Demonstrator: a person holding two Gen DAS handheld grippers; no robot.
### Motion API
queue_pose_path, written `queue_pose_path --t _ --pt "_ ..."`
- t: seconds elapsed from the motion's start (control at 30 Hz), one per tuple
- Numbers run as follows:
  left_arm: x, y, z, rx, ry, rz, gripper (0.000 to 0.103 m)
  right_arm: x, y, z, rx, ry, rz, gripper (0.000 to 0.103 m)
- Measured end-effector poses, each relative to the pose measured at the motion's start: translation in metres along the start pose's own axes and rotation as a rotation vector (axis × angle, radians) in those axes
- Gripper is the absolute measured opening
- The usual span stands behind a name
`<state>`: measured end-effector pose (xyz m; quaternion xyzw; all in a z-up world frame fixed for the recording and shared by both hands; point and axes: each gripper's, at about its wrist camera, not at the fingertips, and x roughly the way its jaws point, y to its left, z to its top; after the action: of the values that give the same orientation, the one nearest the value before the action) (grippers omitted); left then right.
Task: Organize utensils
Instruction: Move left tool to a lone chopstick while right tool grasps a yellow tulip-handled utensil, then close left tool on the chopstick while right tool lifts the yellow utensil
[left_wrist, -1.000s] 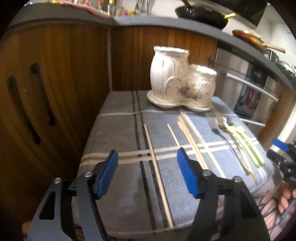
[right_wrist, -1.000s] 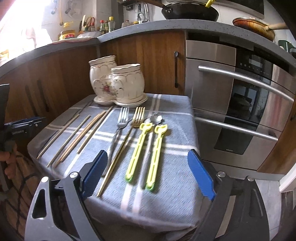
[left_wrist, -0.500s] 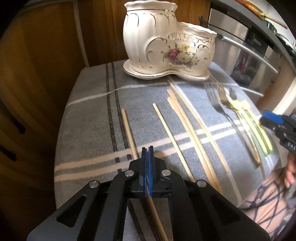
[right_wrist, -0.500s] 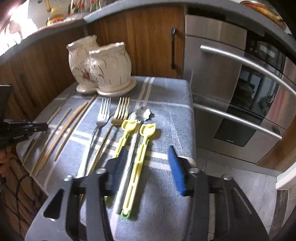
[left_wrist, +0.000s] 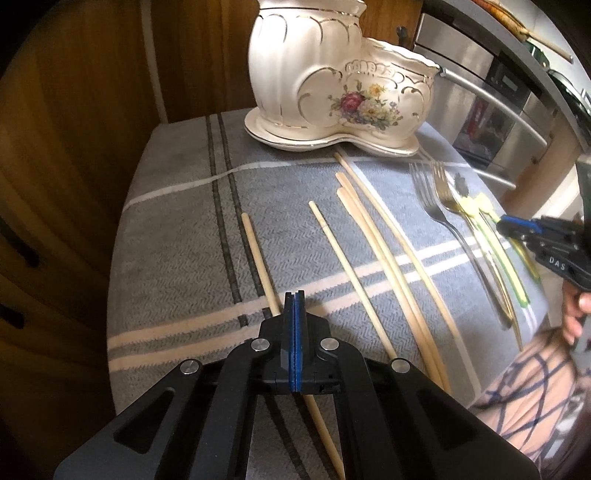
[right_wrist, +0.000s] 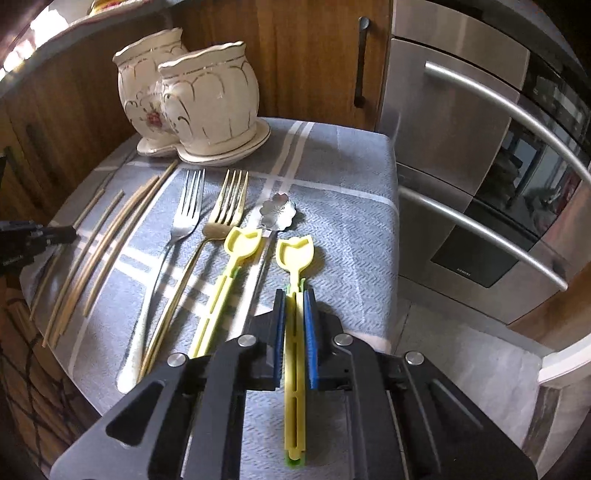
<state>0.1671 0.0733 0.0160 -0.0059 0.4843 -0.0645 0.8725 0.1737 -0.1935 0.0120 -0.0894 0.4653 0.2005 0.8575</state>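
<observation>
My left gripper (left_wrist: 294, 295) is shut on the leftmost wooden chopstick (left_wrist: 256, 254), which lies on the grey striped cloth (left_wrist: 177, 236). Several more chopsticks (left_wrist: 384, 254) lie to its right. My right gripper (right_wrist: 294, 295) is shut on the handle of the right yellow plastic spoon (right_wrist: 295, 254), still low over the cloth. A second yellow spoon (right_wrist: 231, 273), a silver fork (right_wrist: 186, 218), a gold fork (right_wrist: 225, 214) and a flower-shaped metal spoon (right_wrist: 277, 214) lie beside it. The cream double ceramic holder (left_wrist: 332, 85) stands at the back, also in the right wrist view (right_wrist: 192, 96).
Wooden cabinet doors (left_wrist: 74, 147) rise behind and left of the cloth-covered surface. A steel oven with bar handles (right_wrist: 498, 155) stands right of it. The cloth's right edge (right_wrist: 391, 236) drops to the floor.
Both grippers came forward and down. The left one closed on the leftmost chopstick half a second ago. The right one has now closed on the right yellow spoon's handle.
</observation>
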Motion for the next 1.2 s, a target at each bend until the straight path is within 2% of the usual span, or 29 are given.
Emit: queue_pose_path --t 0.23,0.37,0.57,0.7,0.87,1.1,1.17,1.2 --pt "0.008 -0.011 0.017 0.092 0.102 0.018 0.0 0.012 0.006 0.027 -0.122 0.158 0.005 0.01" --pt "0.013 -0.012 0.025 0.101 0.159 0.007 0.001 0.018 0.005 0.038 -0.151 0.249 0.014 0.01" --pt "0.017 -0.012 0.029 0.104 0.173 0.0 0.0 0.021 0.006 0.042 -0.152 0.293 0.003 0.01" --pt "0.016 -0.01 0.025 0.091 0.15 -0.008 0.0 0.014 0.001 0.042 -0.1 0.26 0.026 0.01" --pt "0.011 0.0 0.02 0.038 0.118 -0.044 0.0 -0.008 -0.002 0.046 -0.053 0.162 0.065 0.01" --pt "-0.03 0.02 0.025 -0.022 -0.014 -0.104 0.0 -0.046 0.004 0.068 -0.01 -0.023 0.126 0.01" --pt "-0.032 0.023 0.027 -0.022 0.01 -0.137 0.0 -0.051 0.01 0.074 -0.004 -0.046 0.144 0.01" --pt "-0.03 0.023 0.026 -0.023 0.028 -0.125 0.0 -0.051 0.011 0.076 -0.007 -0.054 0.149 0.01"
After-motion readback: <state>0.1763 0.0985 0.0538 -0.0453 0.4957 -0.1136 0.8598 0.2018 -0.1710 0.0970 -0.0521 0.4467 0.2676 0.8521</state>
